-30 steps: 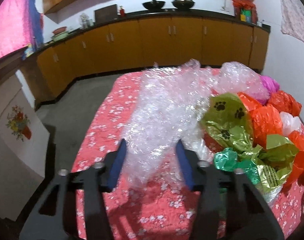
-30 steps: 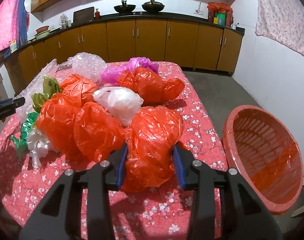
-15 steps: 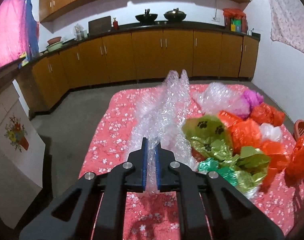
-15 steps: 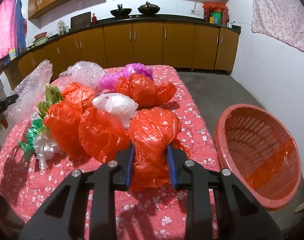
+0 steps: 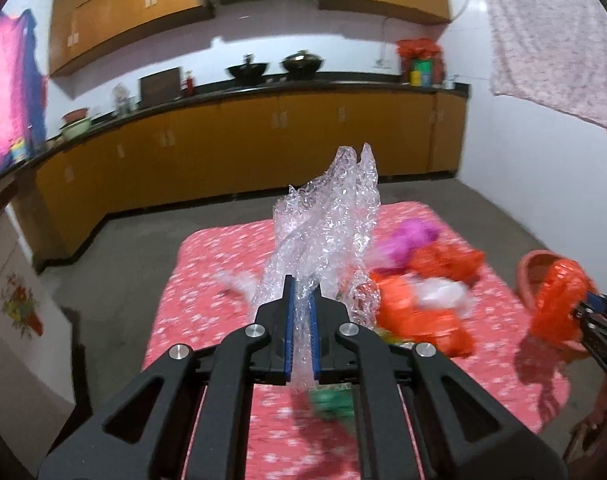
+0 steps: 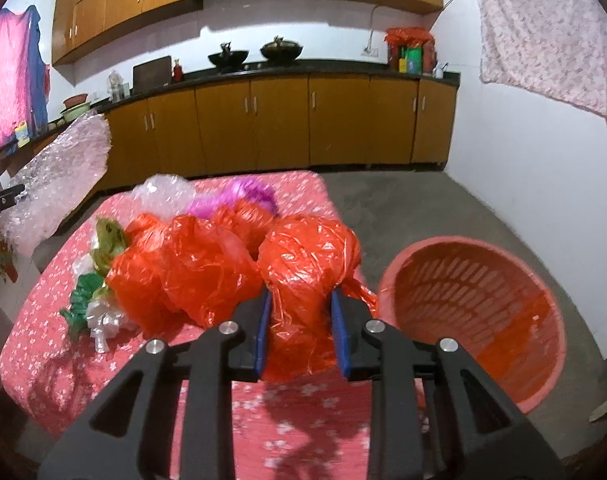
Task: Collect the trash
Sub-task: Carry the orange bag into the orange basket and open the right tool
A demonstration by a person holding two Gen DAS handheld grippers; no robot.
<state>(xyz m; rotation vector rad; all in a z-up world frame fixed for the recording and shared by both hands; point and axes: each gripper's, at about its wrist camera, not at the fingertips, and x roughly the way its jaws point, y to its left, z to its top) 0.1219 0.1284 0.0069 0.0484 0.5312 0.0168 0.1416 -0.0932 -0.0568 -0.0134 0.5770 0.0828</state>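
My left gripper (image 5: 301,292) is shut on a long sheet of clear bubble wrap (image 5: 327,224), which hangs lifted above the table. In the right wrist view the same bubble wrap (image 6: 59,184) shows at the far left. My right gripper (image 6: 301,304) is shut on a crumpled orange plastic bag (image 6: 309,264), raised off the table beside the pile. That orange plastic bag (image 5: 559,300) also appears at the right edge of the left wrist view. More orange, pink, white, green and clear bags (image 6: 191,268) lie heaped on the table.
The table has a red floral cloth (image 6: 43,340). A salmon-coloured slatted basket (image 6: 475,320) stands on the floor to the table's right. Brown kitchen cabinets (image 6: 279,120) run along the far wall, with grey bare floor (image 6: 403,208) between them and the table.
Both grippers closed, the left on the bubble wrap and the right on the orange bag, and then rose, lifting both pieces off the table.
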